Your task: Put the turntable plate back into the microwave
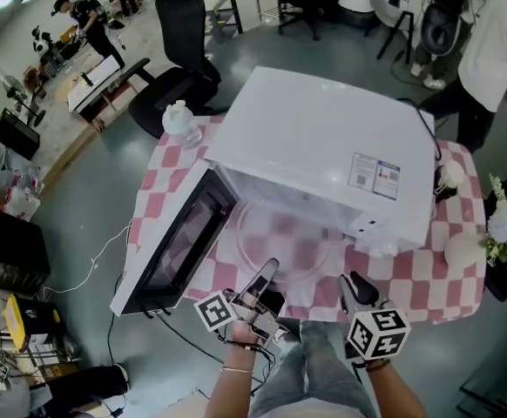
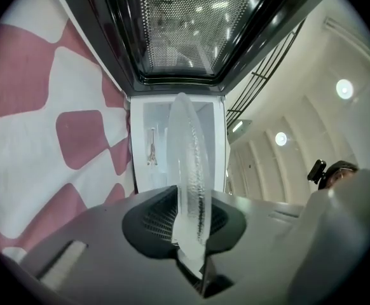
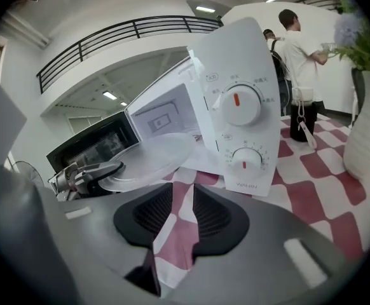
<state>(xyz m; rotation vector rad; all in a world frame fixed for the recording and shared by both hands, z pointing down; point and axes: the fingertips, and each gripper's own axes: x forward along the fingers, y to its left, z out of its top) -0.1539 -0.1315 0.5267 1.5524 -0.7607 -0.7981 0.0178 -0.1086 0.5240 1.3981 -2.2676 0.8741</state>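
One worktop (image 1: 428,287): draped in a pink-and-white checked cloth; it carries the microwave, a bottle and a vase.
Door (image 1: 177,244): black-framed with a mesh window, swung wide open at the microwave's left.
Bottle (image 1: 181,122): clear, standing at the far left corner of the cloth, near the microwave's side.
Left tongs (image 2: 190,226): pinching the plate's near rim, a pad pressed on each face, and pointing at the open cavity.
Plate (image 1: 288,244): round clear glass, carried clear of the cloth right in front of the cavity. Its far edge is at the mouth; whether it has passed the sill cannot be told. It shows edge-on in the left gripper view and as a slightly tilted disc in the right gripper view.
Cavity (image 2: 150,146): white inside, straight beyond the plate.
Microwave (image 1: 323,133): white box in the middle of the worktop, with a printed label on the right of its top.
Right tongs (image 3: 184,220): spread, with only checked cloth showing between them. They are near the plate's right rim but apart from it, aimed down towards the foot of the panel.
Panel (image 3: 261,132): white, right of the cavity, with two dials one above the other, each with a red mark.
Vase (image 3: 368,138): white, at the worktop's right end, holding pale flowers.
Person (image 3: 297,46): in a white top, standing beyond the worktop's right side, turned away.
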